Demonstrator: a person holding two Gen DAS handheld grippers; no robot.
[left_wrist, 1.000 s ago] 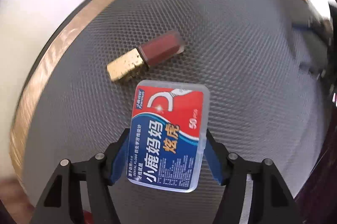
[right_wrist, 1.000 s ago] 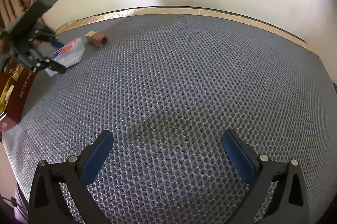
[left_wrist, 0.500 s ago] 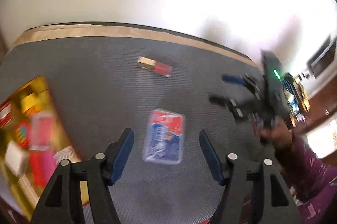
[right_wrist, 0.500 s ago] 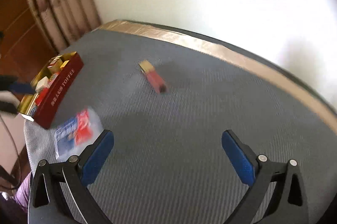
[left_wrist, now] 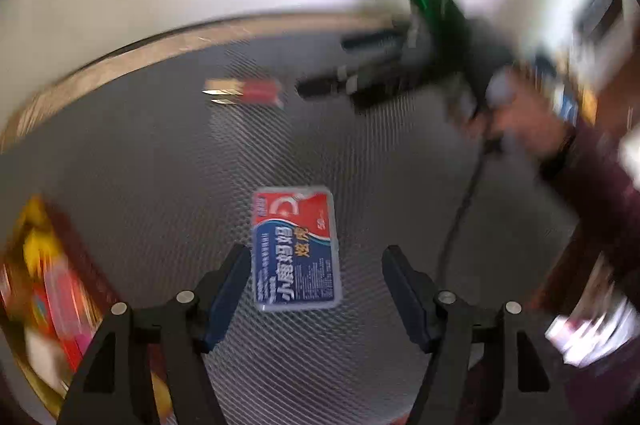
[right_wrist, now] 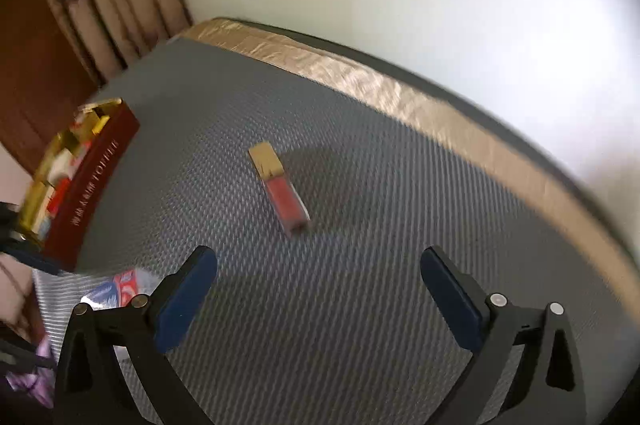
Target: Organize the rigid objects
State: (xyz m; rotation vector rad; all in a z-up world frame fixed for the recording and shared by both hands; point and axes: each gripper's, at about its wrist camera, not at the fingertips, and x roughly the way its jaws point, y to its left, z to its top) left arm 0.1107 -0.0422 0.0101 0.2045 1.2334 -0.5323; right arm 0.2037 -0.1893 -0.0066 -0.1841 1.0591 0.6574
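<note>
Floss box (left_wrist: pixel 296 249) lies flat on my surface (left_wrist: pixel 160 153), low centre, between left claw (left_wrist: pixel 316 289) opening jaws, untouched; right claw (right_wrist: pixel 320 289) gapes empty below lipstick (right_wrist: pixel 280 189).

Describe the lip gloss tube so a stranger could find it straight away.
Start at the grey mesh mat with the gold tape edge along the wall. The lip gloss lies alone mid-mat, between that edge and the flat floss box. It is a slim square tube, gold cap and red body, unlike the wide blue-and-red box.
</note>
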